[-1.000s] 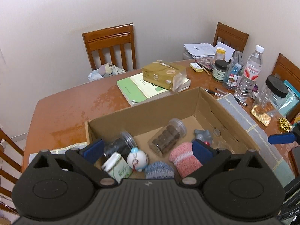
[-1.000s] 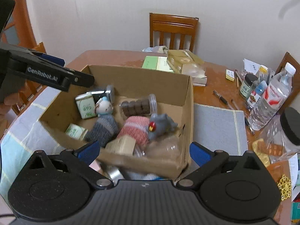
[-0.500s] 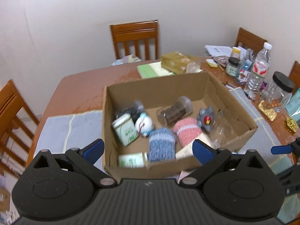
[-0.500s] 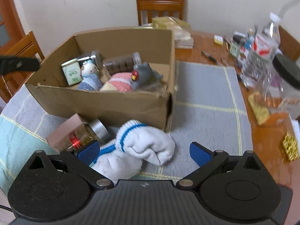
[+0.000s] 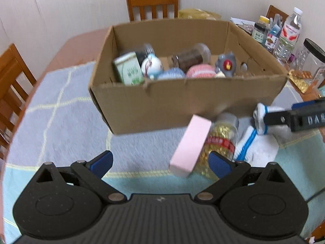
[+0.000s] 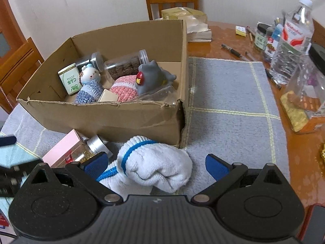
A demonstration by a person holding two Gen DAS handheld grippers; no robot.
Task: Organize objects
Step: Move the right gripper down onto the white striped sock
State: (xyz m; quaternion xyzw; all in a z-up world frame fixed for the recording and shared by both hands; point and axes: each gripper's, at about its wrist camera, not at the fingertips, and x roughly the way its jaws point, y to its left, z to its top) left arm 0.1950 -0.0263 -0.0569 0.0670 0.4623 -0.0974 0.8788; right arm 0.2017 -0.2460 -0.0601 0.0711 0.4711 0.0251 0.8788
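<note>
A cardboard box on a grey cloth holds jars, a green carton, a small doll, rolled socks and a grey toy. In front of it lie a pink box, a jar of gold things and a white sock with blue stripes. My left gripper is open and empty, low over the cloth beside the pink box. My right gripper is open, with the white sock between its fingers.
Water bottle, small jars, pens and a plastic container crowd the table's right side. A stack of books lies behind the box. Wooden chairs stand around the table. Bare grey cloth lies right of the box.
Both grippers have dropped from above the box down to its front side. The right one has come closer over the white sock. Both stay open.
</note>
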